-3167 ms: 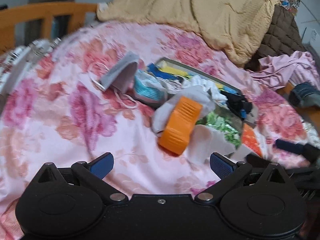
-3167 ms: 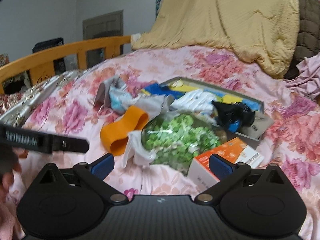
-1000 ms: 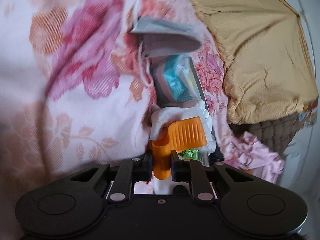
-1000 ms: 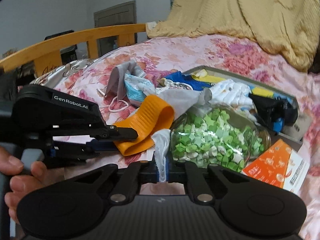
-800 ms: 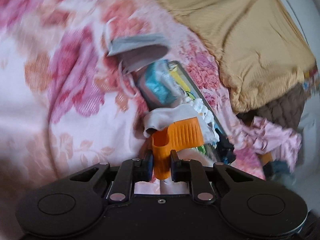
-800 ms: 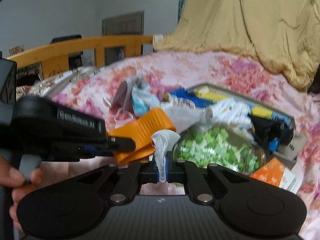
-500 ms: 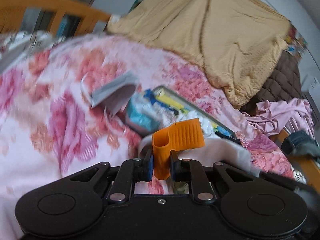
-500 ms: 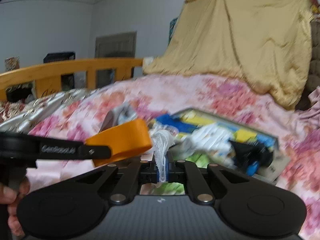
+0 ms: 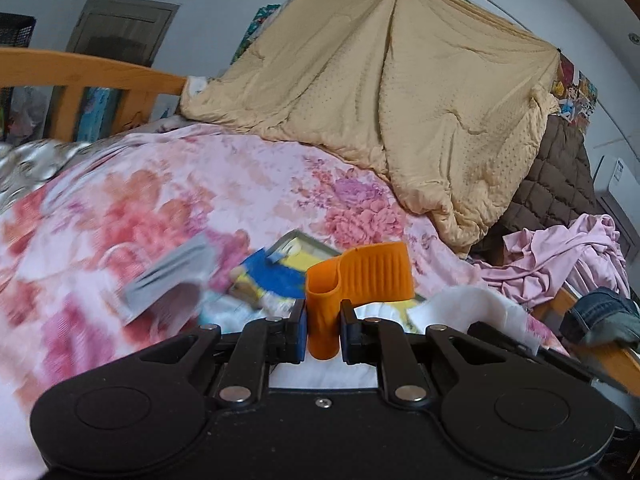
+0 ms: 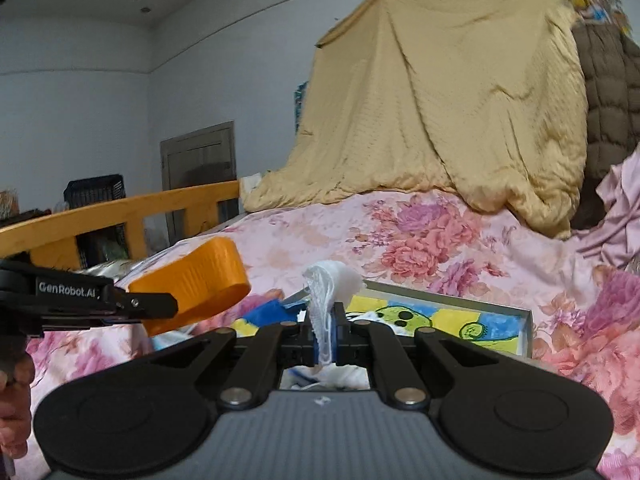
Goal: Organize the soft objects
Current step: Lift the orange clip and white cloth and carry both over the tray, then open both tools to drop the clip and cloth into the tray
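White "GenRobot.AI" lettering marked the left gripper [image 10: 160, 306], clamped on an orange band [image 9: 360, 280]; the right gripper [image 10: 326, 338] pinched white cloth [image 10: 328, 292].

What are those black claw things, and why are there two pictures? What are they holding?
Those claws are grippers that a person holds, one in each hand. A camera sits on each, so each picture looks out along one claw. The left gripper pinches a floppy orange rubber piece; the other picture shows it from the side. The right gripper pinches thin white plastic or cloth. Below lies a bed with a flowery pink cover, a shallow tray with a colourful picture, and a grey face mask. A tan blanket hangs behind.
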The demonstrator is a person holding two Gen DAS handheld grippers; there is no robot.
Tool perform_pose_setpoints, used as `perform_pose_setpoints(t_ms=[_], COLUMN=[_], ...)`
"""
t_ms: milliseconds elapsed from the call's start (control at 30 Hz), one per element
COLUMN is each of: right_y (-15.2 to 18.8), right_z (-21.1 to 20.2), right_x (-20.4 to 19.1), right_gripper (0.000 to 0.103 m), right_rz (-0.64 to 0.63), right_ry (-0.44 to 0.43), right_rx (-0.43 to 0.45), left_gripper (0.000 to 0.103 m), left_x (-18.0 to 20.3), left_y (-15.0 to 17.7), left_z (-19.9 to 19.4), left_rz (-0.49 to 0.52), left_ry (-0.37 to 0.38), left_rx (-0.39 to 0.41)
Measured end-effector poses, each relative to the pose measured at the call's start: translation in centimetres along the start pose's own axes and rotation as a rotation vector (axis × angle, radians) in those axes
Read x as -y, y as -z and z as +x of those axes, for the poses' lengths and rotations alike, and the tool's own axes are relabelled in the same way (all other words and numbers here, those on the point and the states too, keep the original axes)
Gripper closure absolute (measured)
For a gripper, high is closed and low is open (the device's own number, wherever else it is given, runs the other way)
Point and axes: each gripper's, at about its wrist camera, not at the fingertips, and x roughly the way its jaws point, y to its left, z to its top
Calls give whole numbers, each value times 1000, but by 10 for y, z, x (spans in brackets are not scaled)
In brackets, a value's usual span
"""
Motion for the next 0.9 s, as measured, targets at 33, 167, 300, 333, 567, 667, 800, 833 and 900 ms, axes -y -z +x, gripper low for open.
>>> perform_pose_setpoints(t_ms=[33,167,300,333,567,667,800,833,900], right_y=[0,2,3,3,10,15,21,22,24], right_z=[6,29,41,44,62,67,73,73,75], right_x=[6,30,55,63,103,114,126,128,130], right_gripper=[97,97,97,97,96,90,89,87,79], right_rz=[7,39,90,109,195,233,266,268,265], right_ry=[3,20,17,16,49,70,115,128,153], right_rx=[-3,-28,-57,-70,-134,-168,-193,-199,-213], left_gripper=[87,87,86,86,86,86,85,85,84], left_x=[5,25,47,52,77,84,89,90,91], left_y=[-4,-12,-15,-15,-9,-4,5,7,10], left_z=[11,47,85,94,150,166,187,192,199], left_rz=[3,29,63,62,59,55,73,78,78], left_ry=[4,21,42,48,73,79,68,63,52], left_rx=[-4,-29,-65,-77,-166,-212,-292,-315,-342])
